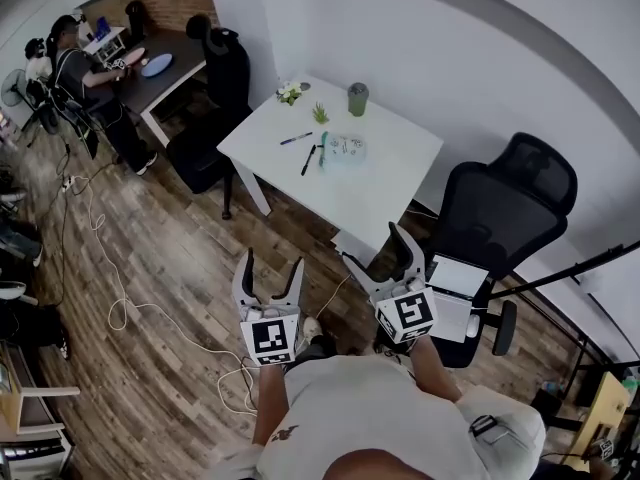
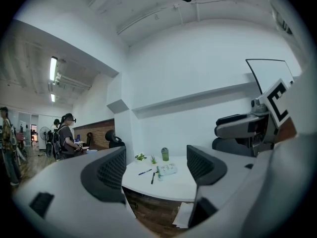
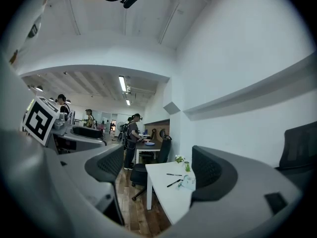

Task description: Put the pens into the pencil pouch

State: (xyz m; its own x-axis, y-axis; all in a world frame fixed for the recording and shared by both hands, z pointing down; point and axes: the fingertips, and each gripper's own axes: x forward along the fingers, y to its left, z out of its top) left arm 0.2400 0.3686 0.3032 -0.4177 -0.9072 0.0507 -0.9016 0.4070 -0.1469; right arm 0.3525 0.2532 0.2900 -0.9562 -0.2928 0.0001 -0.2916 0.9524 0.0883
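Observation:
A pale printed pencil pouch (image 1: 346,149) lies on the white table (image 1: 390,183), far ahead of me. Left of it lie a teal pen (image 1: 323,149), a black pen (image 1: 309,160) and a blue pen (image 1: 296,138). My left gripper (image 1: 272,263) and right gripper (image 1: 376,246) are held level over the wood floor, well short of the table, both open and empty. The left gripper view frames the pouch (image 2: 168,169) and black pen (image 2: 152,177) between its wide jaws. In the right gripper view the pouch (image 3: 189,182) and pens (image 3: 174,183) show small.
A green cup (image 1: 358,98) and small plants (image 1: 290,92) stand at the table's far side. A black office chair (image 1: 505,208) with a laptop (image 1: 455,288) is at the right, another chair (image 1: 215,78) at the left. Cables (image 1: 110,268) cross the floor. People stand at a dark desk (image 1: 150,68).

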